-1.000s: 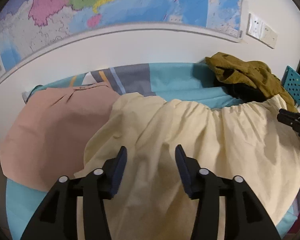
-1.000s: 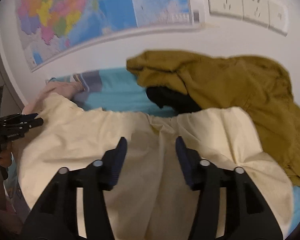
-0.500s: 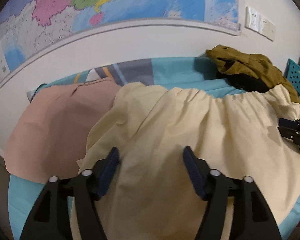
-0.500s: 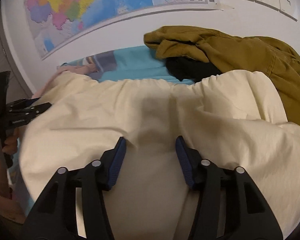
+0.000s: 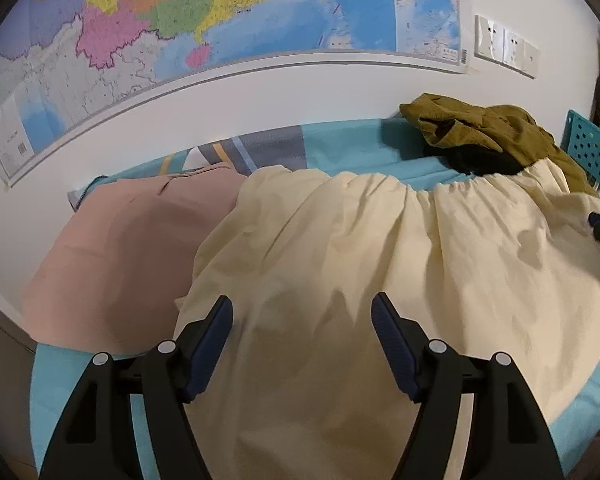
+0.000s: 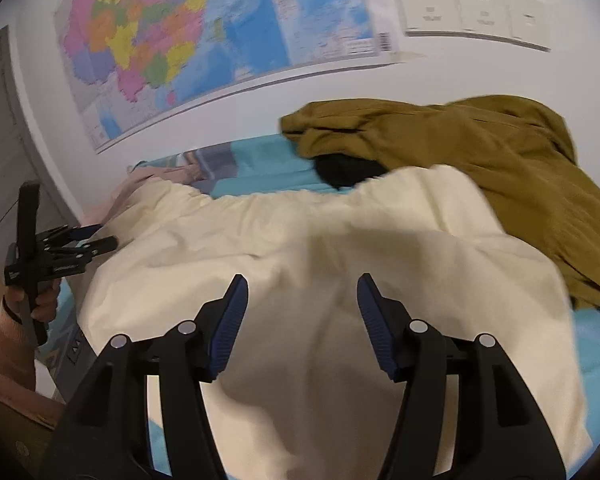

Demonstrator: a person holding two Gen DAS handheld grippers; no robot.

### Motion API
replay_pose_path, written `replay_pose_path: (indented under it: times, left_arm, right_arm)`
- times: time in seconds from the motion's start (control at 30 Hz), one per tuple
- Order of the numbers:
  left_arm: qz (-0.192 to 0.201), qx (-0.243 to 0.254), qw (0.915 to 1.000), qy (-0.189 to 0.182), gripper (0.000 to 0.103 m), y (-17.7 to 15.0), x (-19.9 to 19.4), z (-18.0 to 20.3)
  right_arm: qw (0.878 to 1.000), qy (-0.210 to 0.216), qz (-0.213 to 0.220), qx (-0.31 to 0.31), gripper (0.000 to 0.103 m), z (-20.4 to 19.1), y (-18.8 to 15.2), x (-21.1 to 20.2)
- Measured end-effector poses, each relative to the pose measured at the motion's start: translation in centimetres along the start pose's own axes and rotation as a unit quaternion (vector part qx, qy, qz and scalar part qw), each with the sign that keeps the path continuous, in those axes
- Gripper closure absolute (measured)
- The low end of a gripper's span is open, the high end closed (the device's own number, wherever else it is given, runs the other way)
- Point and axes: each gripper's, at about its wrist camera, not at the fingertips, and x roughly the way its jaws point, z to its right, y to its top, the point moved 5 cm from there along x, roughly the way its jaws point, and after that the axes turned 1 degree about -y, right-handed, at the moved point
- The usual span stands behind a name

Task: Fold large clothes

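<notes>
Ahead of and beneath both claws lies the cream garment (image 5: 380, 264), spread over a bed with a teal sheet (image 5: 352, 148), its long axis running across the view from left to right and its gathered, elastic-looking edge on the far side toward the wall. Left of the left claw (image 5: 302, 328), a pink garment (image 5: 132, 248) lies flat, with the cream cloth lapping over its right edge. The left claw has just been opening and its jaws now stand wide above the cream cloth's near left part, gripping nothing. Its near left edge sits just beside the left finger, so this claw looks the nearer one for that side. The right claw (image 6: 298, 304), whose jaws have also just opened further, hovers moderately open over the middle of the near edge, and no cloth is pinched between its pads. Beyond it and to its right, an olive-brown garment (image 6: 480, 168) is heaped over something black (image 6: 340, 172), touching the cream cloth's far right corner. The cream fabric looks thin, soft and rumpled, with shallow folds across it, not yet smoothed flat. Any fold probably starts from the near hem.
</notes>
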Motion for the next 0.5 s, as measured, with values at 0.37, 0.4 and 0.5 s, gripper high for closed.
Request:
replay_pose_path:
  times: [0.37, 0.4, 0.5]
  left_arm:
    - [-0.008, 0.001, 0.9999, -0.015, 0.034, -2.0, -0.8, -0.2]
    - [-0.011, 0.0, 0.9999, -0.011, 0.034, -2.2, -0.5, -0.3]
    - [-0.026, -0.007, 0.9996, 0.001, 0.034, -3.0, 0.6, -0.8]
  right_arm:
    - [0.997, -0.051, -0.021, 0.054, 0.06, 6.8, -3.1, 0.5]
    - [0.997, -0.053, -0.02, 0.057, 0.061, 7.0, -3.1, 0.8]
    - [0.996, -0.065, -0.024, 0.053, 0.059, 6.8, -3.1, 1.2]
